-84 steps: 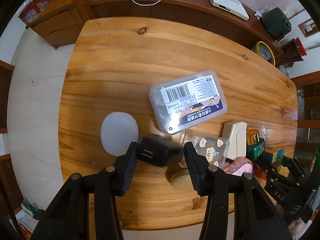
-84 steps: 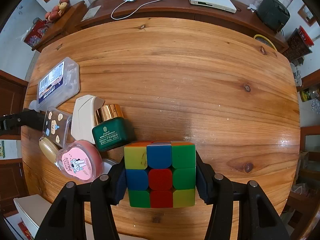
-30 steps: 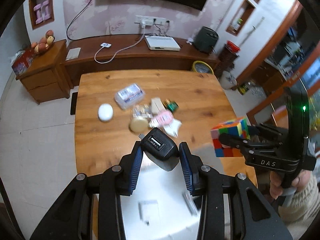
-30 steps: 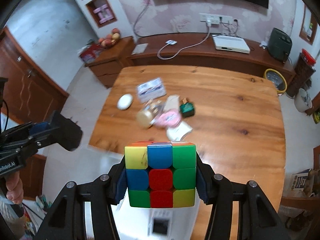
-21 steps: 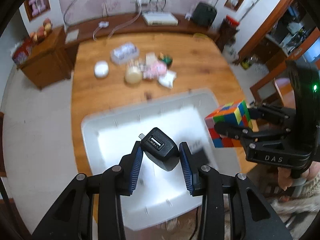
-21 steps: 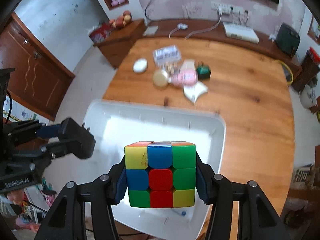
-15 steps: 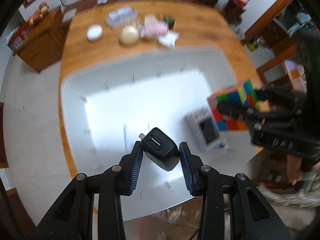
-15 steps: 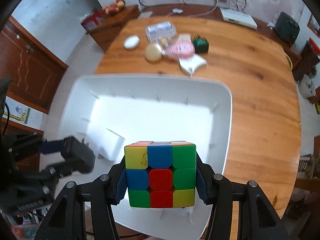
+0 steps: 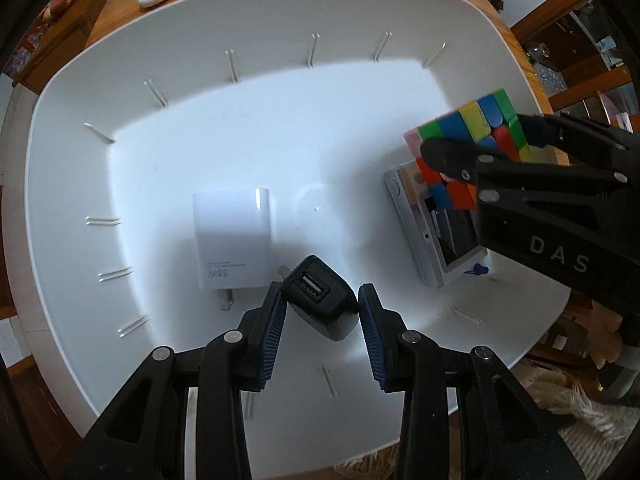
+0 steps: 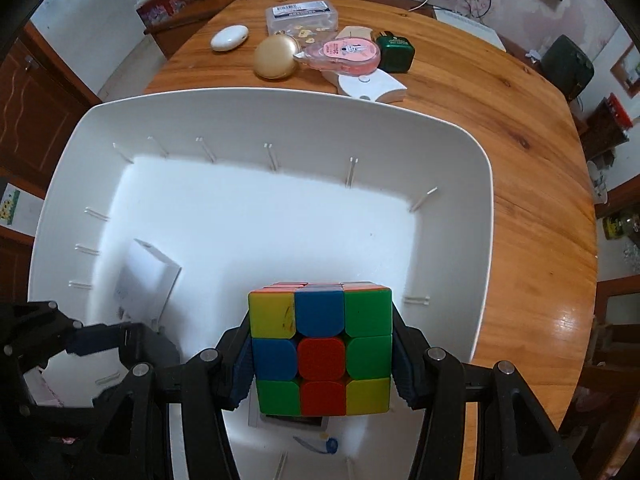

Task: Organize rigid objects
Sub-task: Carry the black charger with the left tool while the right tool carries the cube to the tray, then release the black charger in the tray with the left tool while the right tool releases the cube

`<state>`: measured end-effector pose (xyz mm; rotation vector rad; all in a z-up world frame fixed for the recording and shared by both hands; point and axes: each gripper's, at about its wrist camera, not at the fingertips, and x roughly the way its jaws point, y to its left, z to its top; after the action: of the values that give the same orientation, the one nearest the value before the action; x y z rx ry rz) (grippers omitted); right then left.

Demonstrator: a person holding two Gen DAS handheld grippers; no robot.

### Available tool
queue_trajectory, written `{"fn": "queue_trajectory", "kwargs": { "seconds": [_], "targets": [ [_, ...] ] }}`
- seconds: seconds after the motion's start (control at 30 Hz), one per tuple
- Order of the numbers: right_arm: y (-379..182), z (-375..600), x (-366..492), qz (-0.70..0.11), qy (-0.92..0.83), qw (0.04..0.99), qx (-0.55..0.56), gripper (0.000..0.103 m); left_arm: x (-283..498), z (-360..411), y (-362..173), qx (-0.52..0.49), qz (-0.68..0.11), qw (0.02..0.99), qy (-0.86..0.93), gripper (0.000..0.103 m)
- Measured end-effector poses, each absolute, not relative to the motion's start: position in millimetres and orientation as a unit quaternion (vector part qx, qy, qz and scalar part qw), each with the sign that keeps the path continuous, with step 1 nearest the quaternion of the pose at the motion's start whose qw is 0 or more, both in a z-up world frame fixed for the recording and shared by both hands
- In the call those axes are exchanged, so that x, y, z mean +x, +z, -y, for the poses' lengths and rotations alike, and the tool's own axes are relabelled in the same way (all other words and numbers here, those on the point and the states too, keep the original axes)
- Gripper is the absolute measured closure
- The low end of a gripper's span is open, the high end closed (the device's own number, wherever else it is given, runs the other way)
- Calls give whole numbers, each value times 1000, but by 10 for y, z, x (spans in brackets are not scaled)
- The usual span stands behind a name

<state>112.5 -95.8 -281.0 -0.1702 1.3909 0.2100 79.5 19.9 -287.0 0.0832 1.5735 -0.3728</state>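
Observation:
My left gripper (image 9: 320,304) is shut on a black USB charger (image 9: 320,300) and hangs low over the white bin (image 9: 72,92). A white charger block (image 9: 232,236) lies on the bin floor just ahead of it. My right gripper (image 10: 320,344) is shut on a colourful puzzle cube (image 10: 320,344), held over the bin's right side above a flat white framed device (image 9: 436,232). In the left wrist view the cube (image 9: 468,136) and the right gripper (image 9: 480,144) show at the right. In the right wrist view the left gripper (image 10: 120,344) shows at the lower left.
The bin (image 10: 460,152) stands on a round wooden table (image 10: 520,152). Beyond its far rim lie a white oval case (image 10: 230,38), a gold round compact (image 10: 276,62), a pink tape dispenser (image 10: 348,54), a green jar (image 10: 396,52), a clear plastic box (image 10: 302,16) and a white wedge-shaped object (image 10: 372,86).
Both grippers have lifted their loads from the table, swung back and come down over the white bin. Each has sunk lower into the bin over the last half second.

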Motion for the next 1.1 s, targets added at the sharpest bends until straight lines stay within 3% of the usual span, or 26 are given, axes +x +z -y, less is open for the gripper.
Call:
{"fn": "queue_trajectory", "kwargs": {
  "seconds": [0.2,0.3,0.53,1.1],
  "targets": [
    [-2821,957,1178,-644,102,754,-76,45,836,-136,-2871,47,-699,693,-173,63],
    [-2779,952,1173,-639,105,758,-77,34,814,-126,-2823,50,-693,699,-170,61],
    [-2605,926,1117,-623,109,771,-74,33,781,-175,-2689,53,-681,712,-165,28],
    [-2082,934,906,-589,124,797,-47,32,783,-312,-2172,32,-644,747,-162,22]
  ]
}}
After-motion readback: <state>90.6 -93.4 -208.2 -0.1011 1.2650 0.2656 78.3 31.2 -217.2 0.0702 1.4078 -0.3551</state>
